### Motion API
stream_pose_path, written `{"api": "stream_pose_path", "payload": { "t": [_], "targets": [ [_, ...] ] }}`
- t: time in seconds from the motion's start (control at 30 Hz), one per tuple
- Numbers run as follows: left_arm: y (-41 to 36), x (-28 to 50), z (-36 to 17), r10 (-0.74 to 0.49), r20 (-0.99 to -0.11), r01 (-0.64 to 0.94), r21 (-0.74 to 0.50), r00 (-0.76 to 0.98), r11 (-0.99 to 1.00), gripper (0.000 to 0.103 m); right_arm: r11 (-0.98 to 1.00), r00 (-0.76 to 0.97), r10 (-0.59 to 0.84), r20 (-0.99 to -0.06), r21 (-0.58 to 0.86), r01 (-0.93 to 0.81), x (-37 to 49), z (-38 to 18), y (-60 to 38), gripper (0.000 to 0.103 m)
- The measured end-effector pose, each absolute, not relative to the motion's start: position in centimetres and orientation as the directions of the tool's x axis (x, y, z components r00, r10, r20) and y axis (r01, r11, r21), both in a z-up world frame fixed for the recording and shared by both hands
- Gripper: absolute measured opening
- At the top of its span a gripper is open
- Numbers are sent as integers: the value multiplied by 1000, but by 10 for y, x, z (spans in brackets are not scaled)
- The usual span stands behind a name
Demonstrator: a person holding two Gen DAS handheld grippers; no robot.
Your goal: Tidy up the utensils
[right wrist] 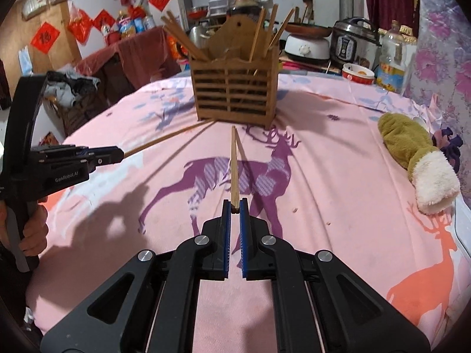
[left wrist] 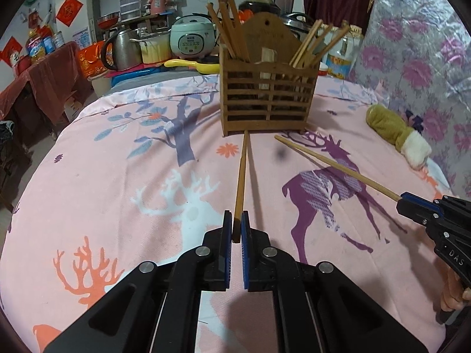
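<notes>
Here each hand-held gripper (left [left wrist: 236,226], right [right wrist: 235,209]) pinches one chopstick [left wrist: 242,173].

A pink bedsheet [left wrist: 117,176] printed with deer and trees covers the surface. An olive plush toy [right wrist: 412,150] with a white end lies near the floral hanging [left wrist: 426,73]. Behind stand a pale rice cooker [left wrist: 192,38], a steel kettle [left wrist: 123,48], a dark bottle [right wrist: 243,0] (yellow-capped, perhaps soy sauce) and a pressure cooker [right wrist: 354,41].
</notes>
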State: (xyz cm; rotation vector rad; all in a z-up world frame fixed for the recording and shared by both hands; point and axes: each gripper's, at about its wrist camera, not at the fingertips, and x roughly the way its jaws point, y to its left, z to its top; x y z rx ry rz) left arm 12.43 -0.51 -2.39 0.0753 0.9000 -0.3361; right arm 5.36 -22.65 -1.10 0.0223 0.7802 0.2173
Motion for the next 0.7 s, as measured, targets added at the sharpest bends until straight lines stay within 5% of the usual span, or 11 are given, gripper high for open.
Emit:
{"api": "stream_pose_path", "payload": {
  "t": [0.7],
  "targets": [
    [-9, 123, 62, -268, -646, 297, -66, 715, 952, 4, 971, 817, 229, -530, 185, -151, 56, 57, -248, 7]
  ]
}}
